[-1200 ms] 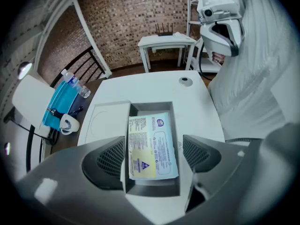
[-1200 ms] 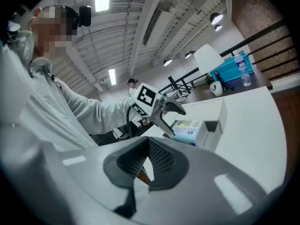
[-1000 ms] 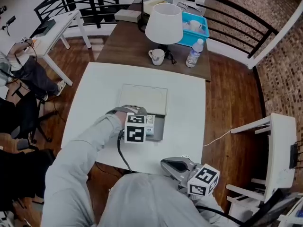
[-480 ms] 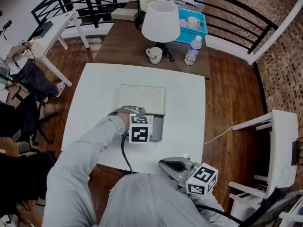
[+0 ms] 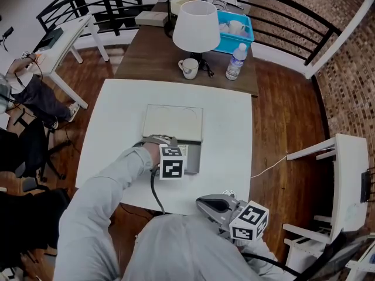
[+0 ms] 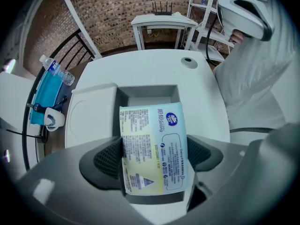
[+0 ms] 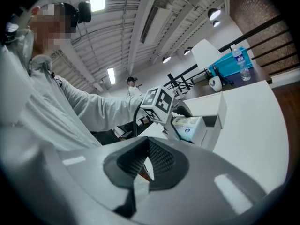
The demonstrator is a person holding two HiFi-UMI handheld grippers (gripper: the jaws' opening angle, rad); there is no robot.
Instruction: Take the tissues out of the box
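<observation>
A grey box [image 5: 194, 160] stands open on the white table [image 5: 117, 116], with its white lid [image 5: 173, 123] folded back on the far side. My left gripper [image 6: 152, 156] hovers over the box's near end, shut on a pale blue and yellow tissue pack [image 6: 152, 144] with a pad on each long side. The pack's far end lies over the box cavity [image 6: 147, 92]. In the head view only a corner of the pack [image 5: 186, 151] shows beside the marker cube. My right gripper [image 5: 202, 202] is held low by my body, shut and empty; its pads [image 7: 157, 158] meet.
Behind the white table a brown table carries a lamp [image 5: 196, 25], a mug [image 5: 189, 68], a water bottle [image 5: 234, 63] and a blue basket [image 5: 237, 31]. A white chair [image 5: 345, 180] stands at the right. A cable [image 5: 266, 170] runs off the table's right edge.
My left gripper has drawn slightly back towards me over the box with the pack between its jaws. The right gripper has stayed where it was.
</observation>
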